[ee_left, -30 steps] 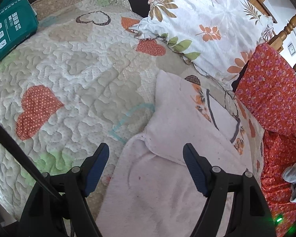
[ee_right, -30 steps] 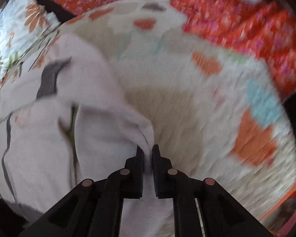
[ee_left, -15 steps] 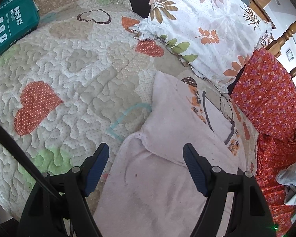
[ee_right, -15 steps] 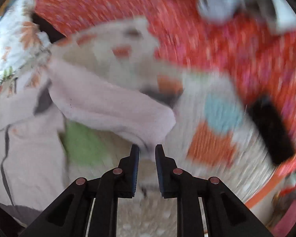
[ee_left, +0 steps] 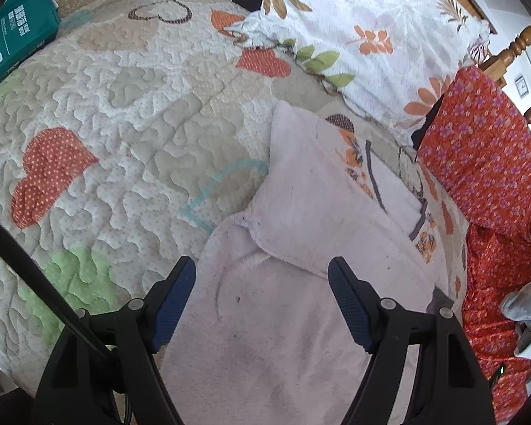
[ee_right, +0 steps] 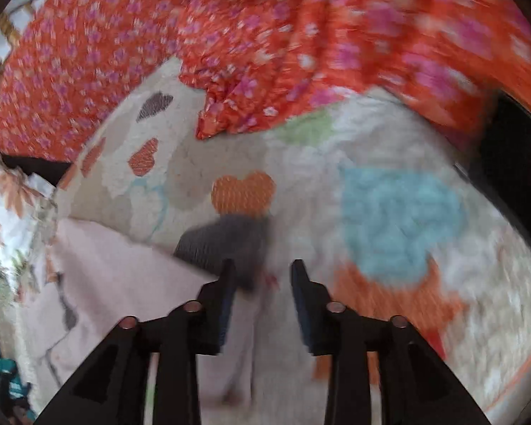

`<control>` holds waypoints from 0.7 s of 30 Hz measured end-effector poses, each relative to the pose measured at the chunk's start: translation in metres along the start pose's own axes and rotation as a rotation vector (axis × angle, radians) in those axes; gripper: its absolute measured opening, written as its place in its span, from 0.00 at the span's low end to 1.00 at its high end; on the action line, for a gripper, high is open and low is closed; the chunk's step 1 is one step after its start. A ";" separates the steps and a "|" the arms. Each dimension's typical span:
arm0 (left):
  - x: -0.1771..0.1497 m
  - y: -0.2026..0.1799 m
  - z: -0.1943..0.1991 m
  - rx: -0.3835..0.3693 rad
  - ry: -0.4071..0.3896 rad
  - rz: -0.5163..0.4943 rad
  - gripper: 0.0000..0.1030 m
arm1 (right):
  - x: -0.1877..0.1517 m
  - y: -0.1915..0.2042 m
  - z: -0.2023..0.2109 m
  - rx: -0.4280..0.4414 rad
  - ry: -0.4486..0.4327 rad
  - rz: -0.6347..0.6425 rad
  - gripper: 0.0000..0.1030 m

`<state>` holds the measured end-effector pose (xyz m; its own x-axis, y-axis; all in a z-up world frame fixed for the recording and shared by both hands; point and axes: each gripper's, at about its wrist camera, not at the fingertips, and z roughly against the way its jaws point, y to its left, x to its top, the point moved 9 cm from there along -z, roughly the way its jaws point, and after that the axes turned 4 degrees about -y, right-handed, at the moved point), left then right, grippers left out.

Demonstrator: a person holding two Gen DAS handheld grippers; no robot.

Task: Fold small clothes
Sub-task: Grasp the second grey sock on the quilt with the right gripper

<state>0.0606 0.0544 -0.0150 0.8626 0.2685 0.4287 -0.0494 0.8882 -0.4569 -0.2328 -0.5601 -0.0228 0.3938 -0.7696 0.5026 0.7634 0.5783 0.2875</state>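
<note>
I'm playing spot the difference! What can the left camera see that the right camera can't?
Only the left view: a green box, wooden posts and the left hand-held gripper, open over the pink garment. Only the right view: a blue heart patch and the right hand-held gripper, whose jaws have just been opening with nothing between them. Both: the garment, heart quilt, white floral pillow and red floral cloth.

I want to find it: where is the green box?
In the left wrist view the green box sits at the far upper left, on the edge of the heart quilt, well away from the pink garment.
</note>
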 end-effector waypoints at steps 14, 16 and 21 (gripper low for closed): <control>-0.005 -0.019 -0.008 -0.011 0.029 -0.052 0.74 | 0.073 -0.042 0.095 -0.283 -0.241 0.089 0.12; -0.006 -0.018 -0.008 -0.009 0.032 -0.051 0.74 | 0.069 -0.061 0.101 -0.312 -0.226 0.048 0.29; -0.004 -0.008 -0.007 -0.002 0.031 -0.020 0.74 | 0.034 -0.081 0.103 -0.173 -0.186 -0.106 0.39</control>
<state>0.0605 0.0434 -0.0183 0.8785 0.2395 0.4133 -0.0312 0.8922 -0.4506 -0.3342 -0.6053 0.0545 0.2179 -0.7512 0.6230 0.8777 0.4301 0.2116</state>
